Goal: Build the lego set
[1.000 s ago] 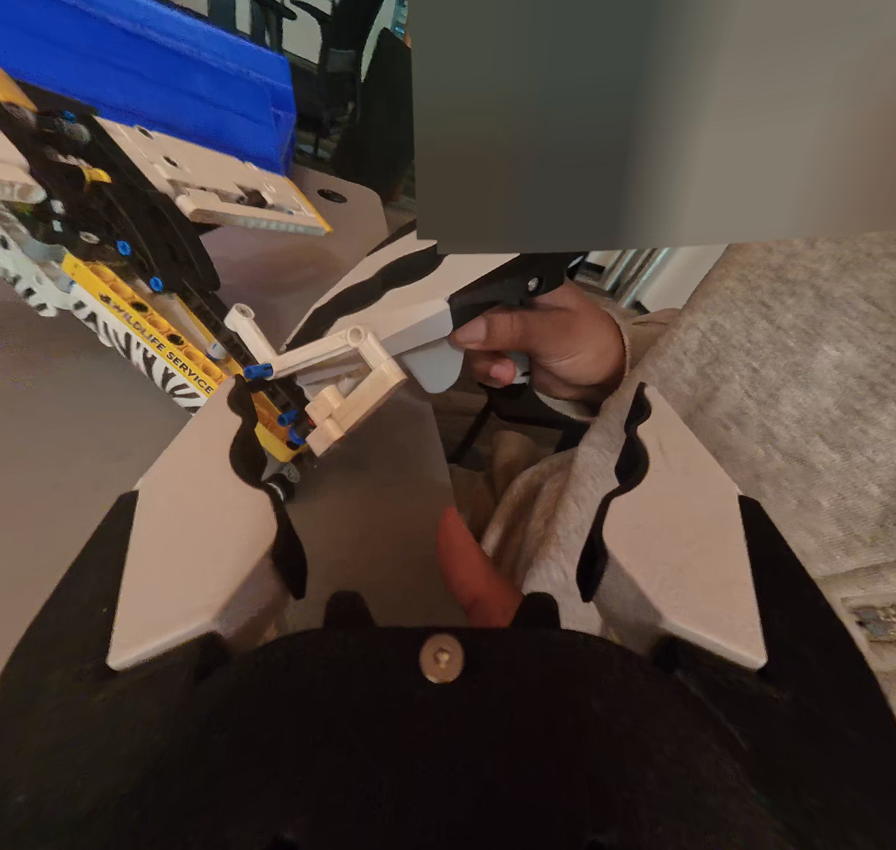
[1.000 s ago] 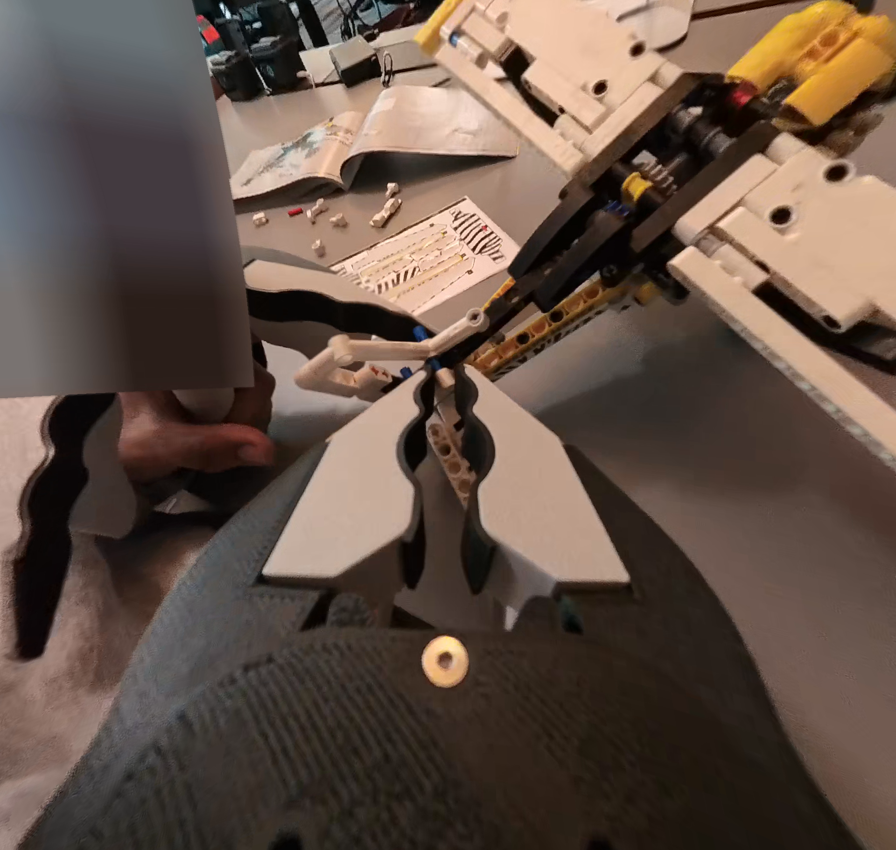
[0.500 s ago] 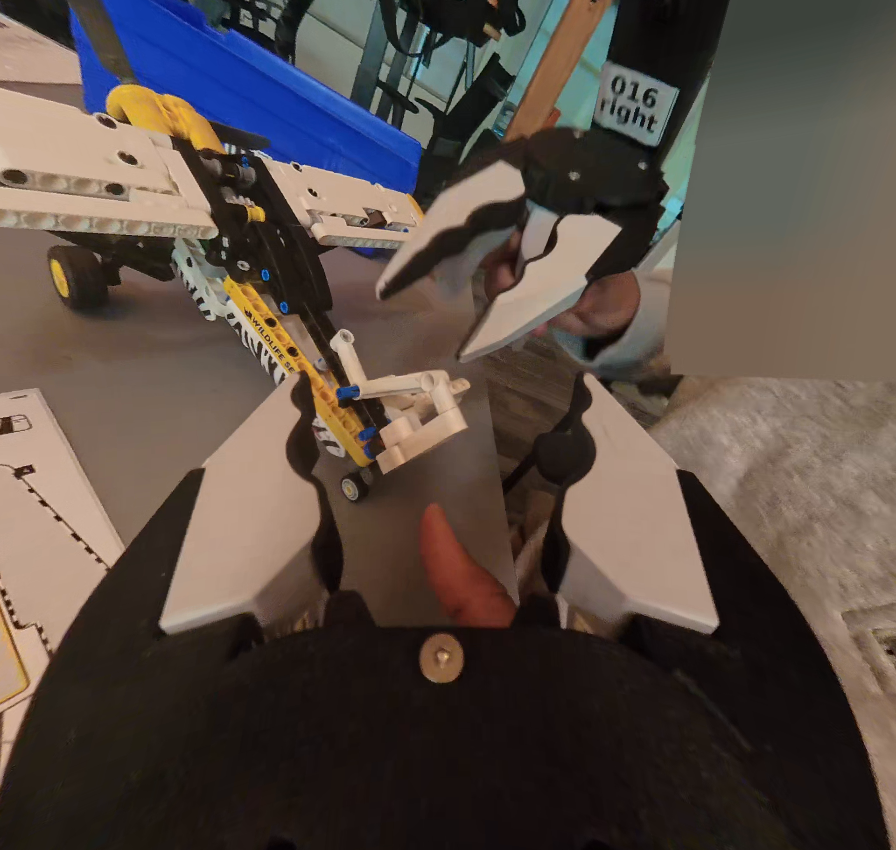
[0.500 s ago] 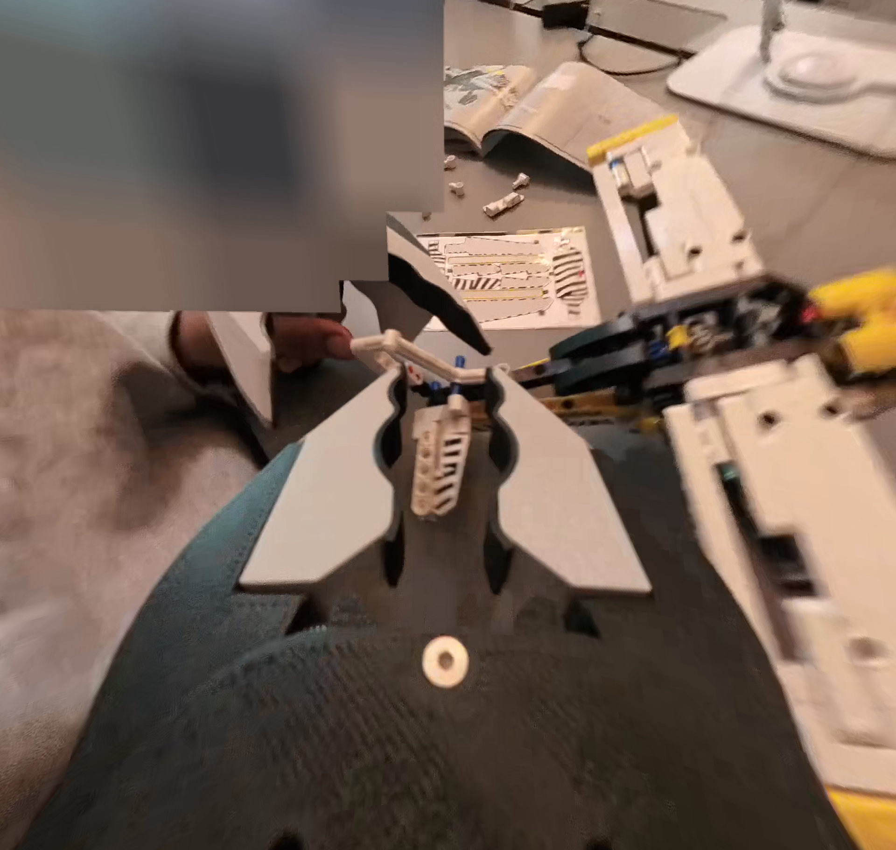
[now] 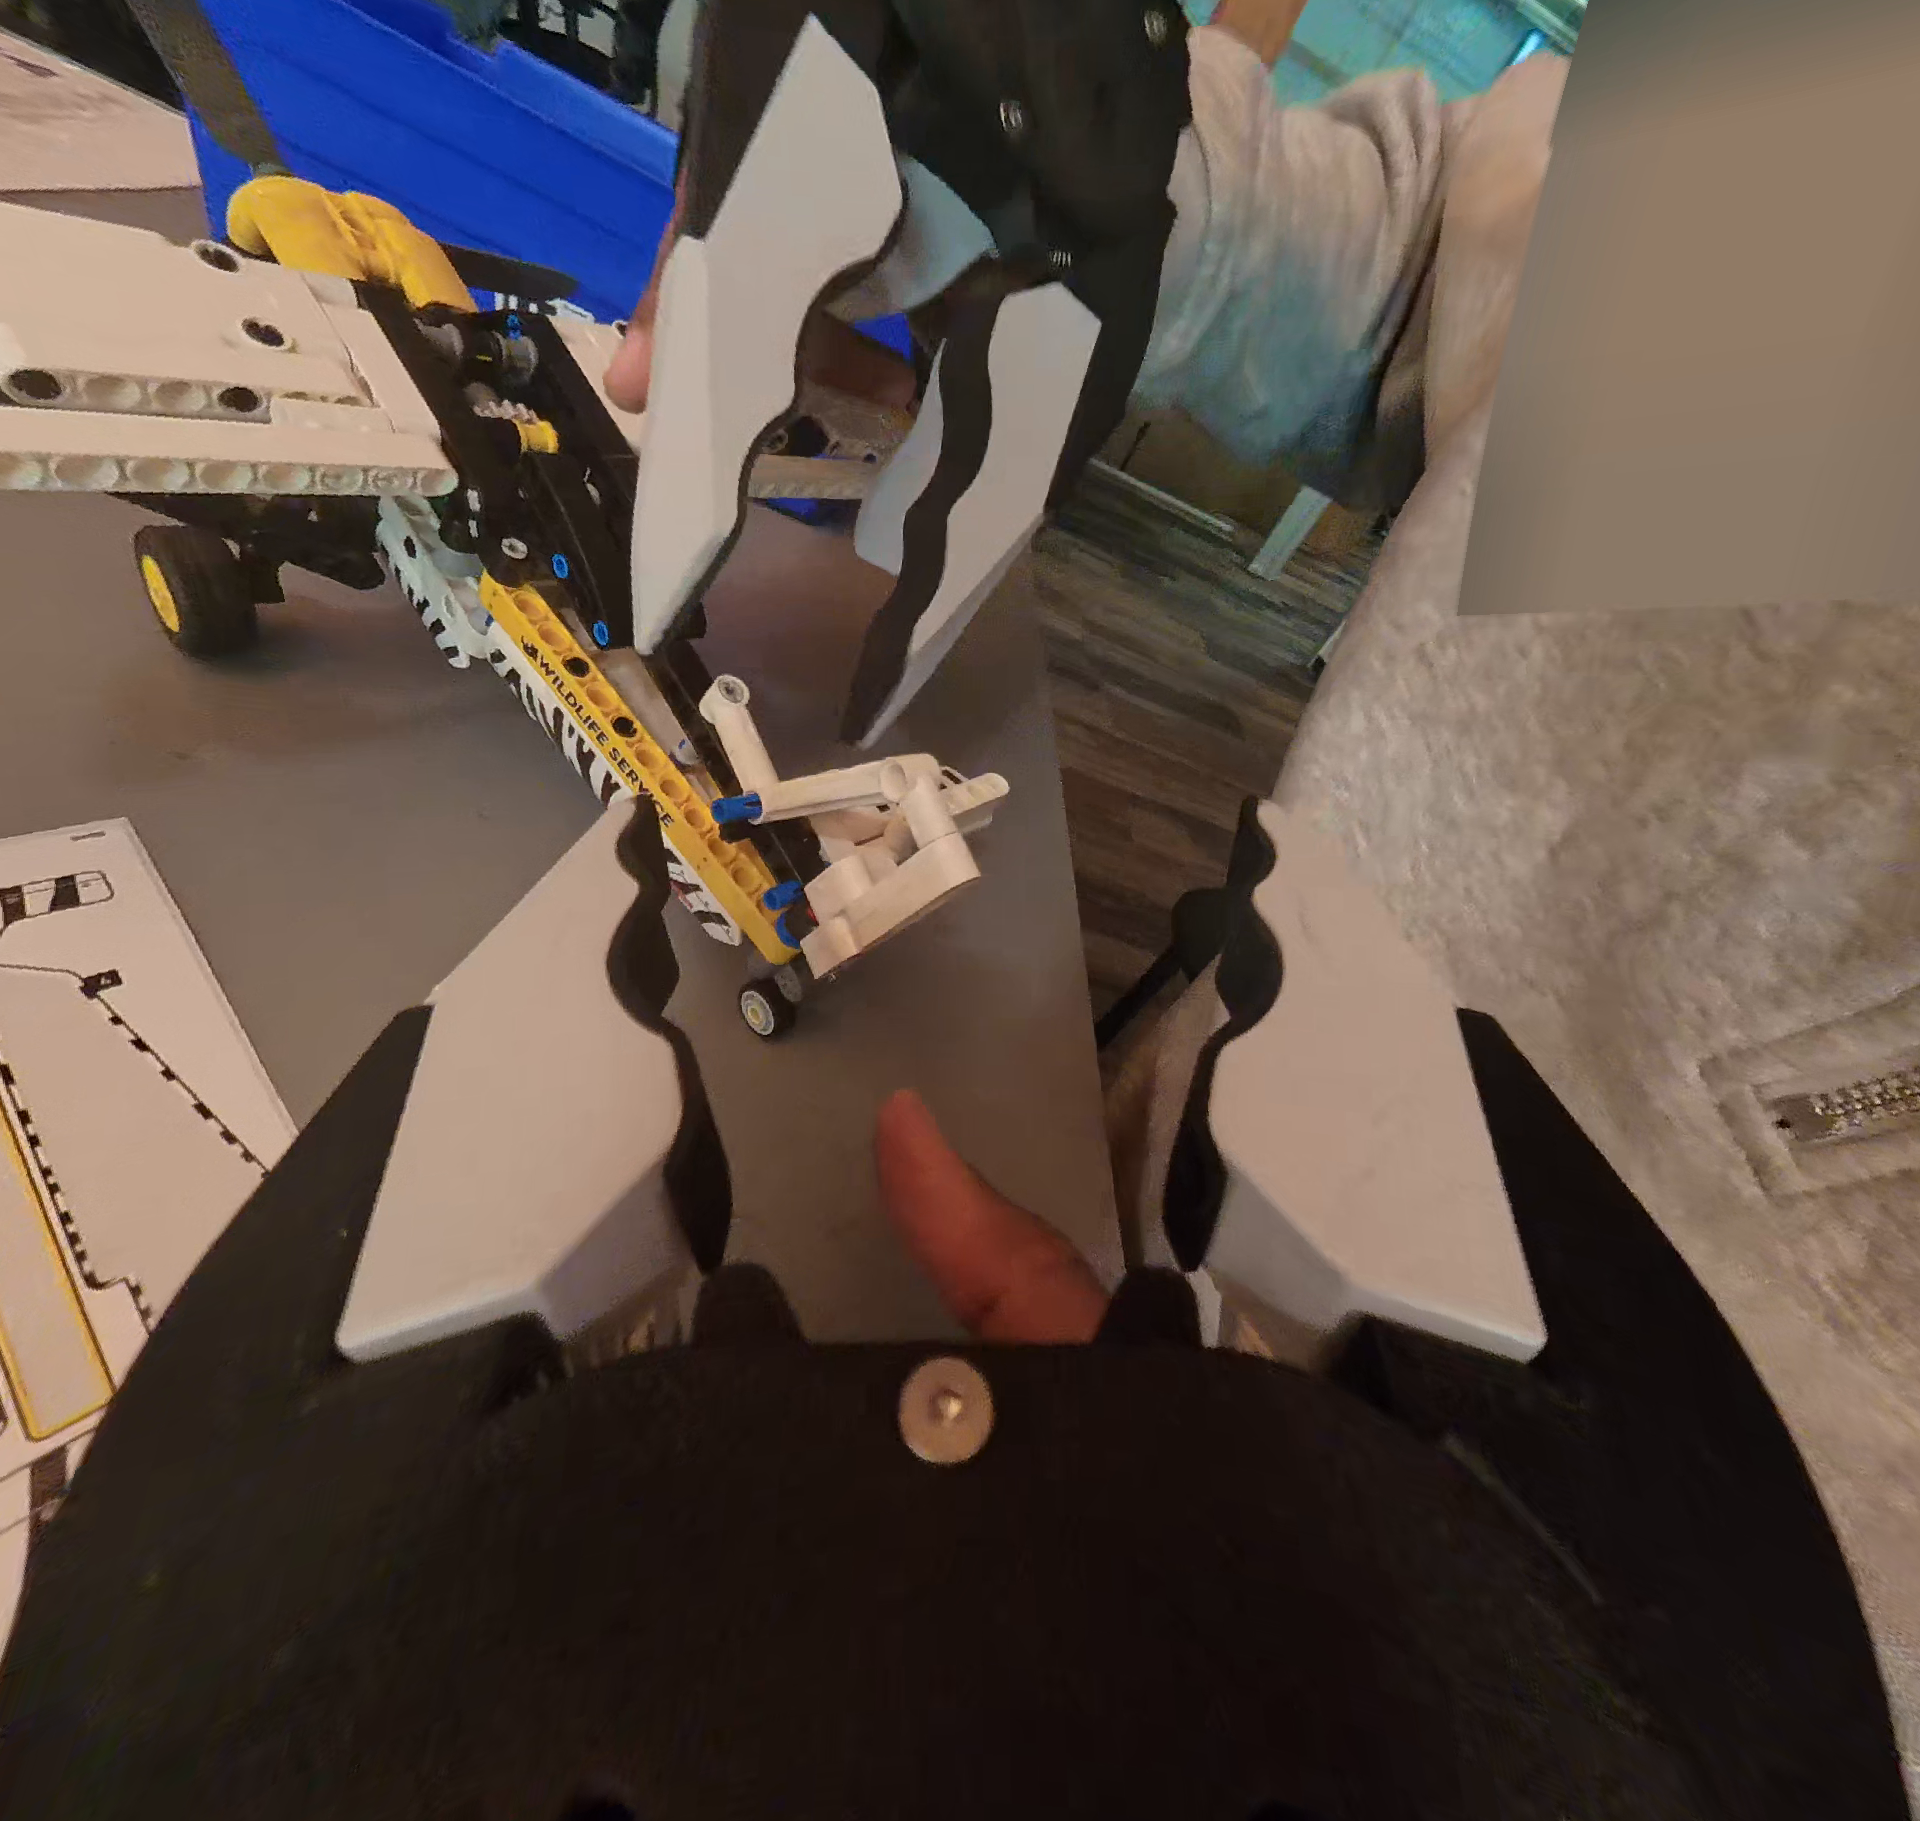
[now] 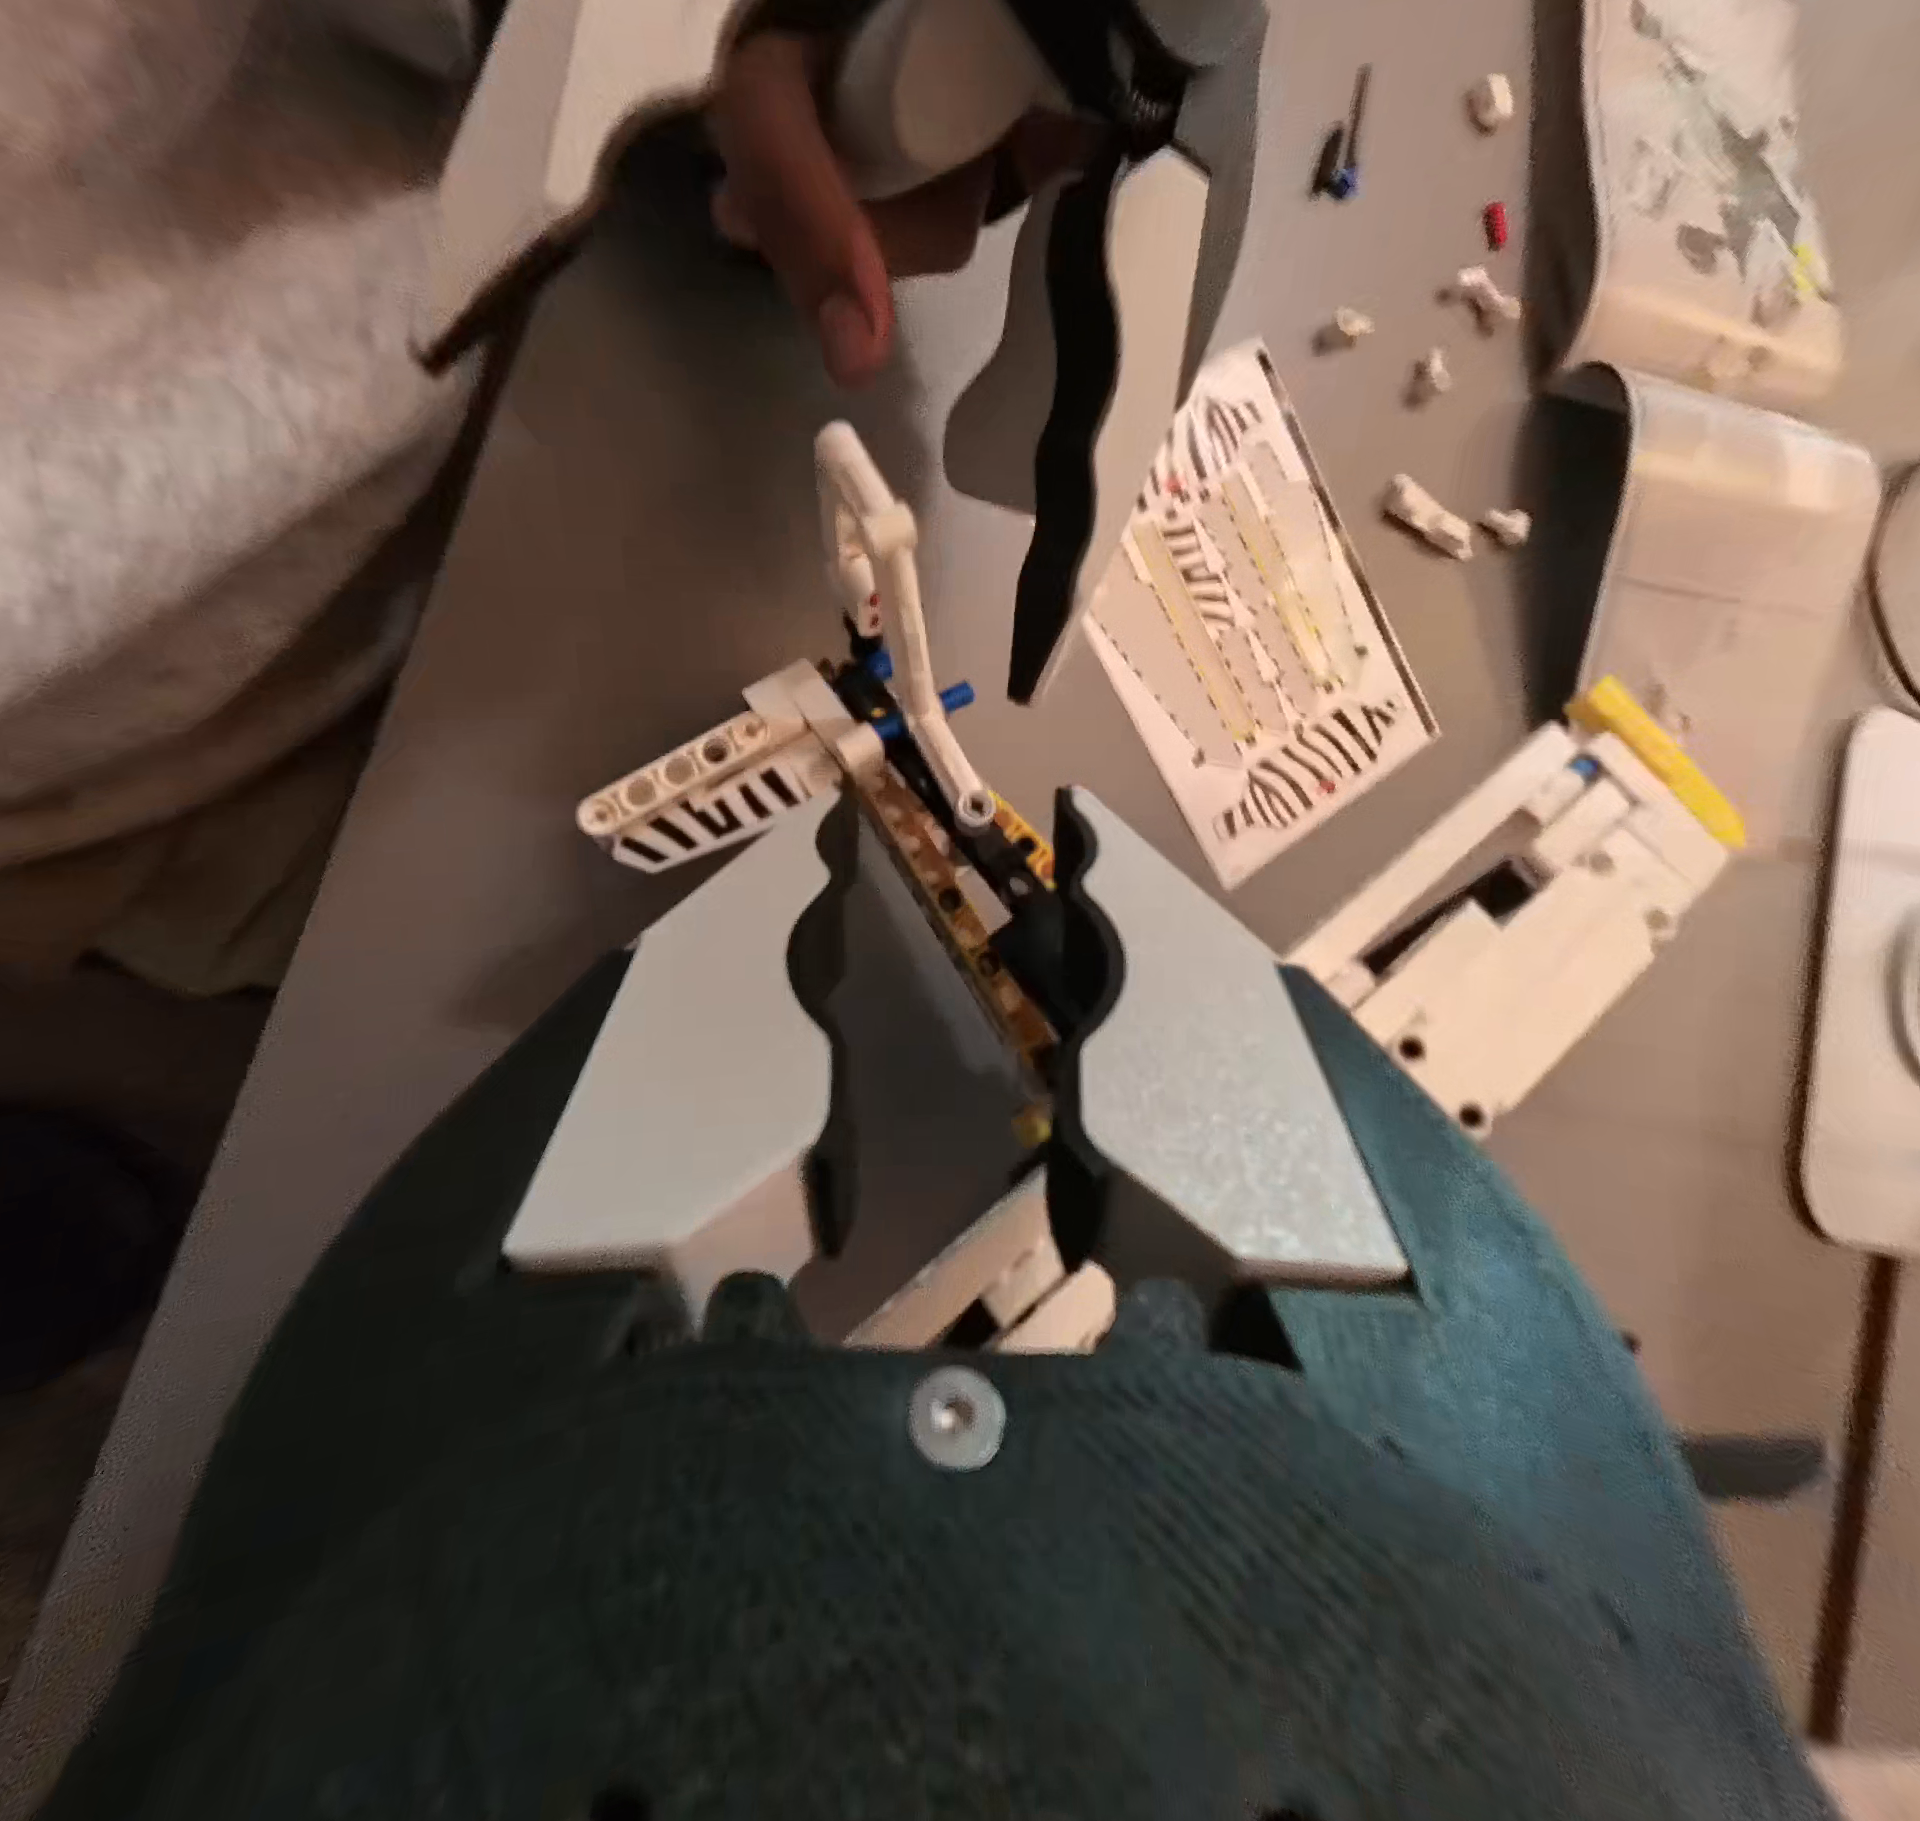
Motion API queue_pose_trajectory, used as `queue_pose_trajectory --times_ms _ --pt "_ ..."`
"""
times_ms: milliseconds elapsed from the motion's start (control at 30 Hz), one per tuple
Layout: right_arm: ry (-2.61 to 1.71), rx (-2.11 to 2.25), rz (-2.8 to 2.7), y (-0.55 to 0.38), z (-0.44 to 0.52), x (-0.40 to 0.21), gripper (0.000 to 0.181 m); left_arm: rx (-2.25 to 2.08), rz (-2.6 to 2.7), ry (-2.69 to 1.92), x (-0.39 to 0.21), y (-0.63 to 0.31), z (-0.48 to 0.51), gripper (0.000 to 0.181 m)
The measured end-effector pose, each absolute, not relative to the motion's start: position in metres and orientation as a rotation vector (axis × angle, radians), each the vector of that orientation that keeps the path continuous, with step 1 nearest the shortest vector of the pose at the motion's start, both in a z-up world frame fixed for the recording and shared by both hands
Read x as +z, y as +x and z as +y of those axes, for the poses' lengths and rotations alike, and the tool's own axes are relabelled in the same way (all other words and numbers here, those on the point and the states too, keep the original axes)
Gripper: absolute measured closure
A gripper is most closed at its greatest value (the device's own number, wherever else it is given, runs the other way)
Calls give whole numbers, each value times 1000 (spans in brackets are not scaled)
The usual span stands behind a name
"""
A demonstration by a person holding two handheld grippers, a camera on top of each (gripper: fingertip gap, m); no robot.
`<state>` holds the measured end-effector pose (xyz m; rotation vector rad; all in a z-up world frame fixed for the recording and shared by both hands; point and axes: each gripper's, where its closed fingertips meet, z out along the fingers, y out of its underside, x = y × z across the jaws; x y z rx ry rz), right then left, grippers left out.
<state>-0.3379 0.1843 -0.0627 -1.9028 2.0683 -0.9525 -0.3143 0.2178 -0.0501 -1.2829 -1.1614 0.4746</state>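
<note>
The model (image 5: 623, 732), hard glossy plastic with a thin white tail (image 5: 883, 857) likely to pop off, rests on the grey table (image 5: 312, 784) and looks best held by its stiff yellow beam, between the released right gripper (image 6: 940, 961) and released left gripper (image 5: 940, 940).

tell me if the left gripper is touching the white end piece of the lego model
Apart. The left wrist view shows the white end piece clear of both fingers of the open left gripper, with grey table showing beside it.
</note>
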Motion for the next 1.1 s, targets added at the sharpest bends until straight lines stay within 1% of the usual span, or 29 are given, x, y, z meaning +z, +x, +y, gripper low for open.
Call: queue_pose_trajectory --times_ms 33,167,267,400,667,833,1000,1100 --pt "-1895 -925 2016 -333 185 -61 140 480 -1167 -1279 -50 -315 218 75" --pt "-2034 -801 1911 -329 184 -70 137 491 -1198 -1287 -53 -321 215 80" --pt "-2090 -735 1843 -325 183 -73 138 476 -1197 -1274 -53 -324 214 80" --pt "-2098 -595 1778 -323 191 -79 152 462 -1202 -1248 -52 -326 211 80" --pt "-2126 -487 1764 -318 191 -79 150 431 -1193 -1189 -48 -327 205 79" --pt "-2135 -448 1794 -315 191 -78 153 473 -1162 -1150 -40 -322 197 71" --pt "-1971 -452 1967 -317 190 -76 146 464 -1079 -1151 -30 -308 198 72" --pt "-1723 -659 2085 -312 189 -60 144 422 -1035 -1184 -29 -306 204 71"
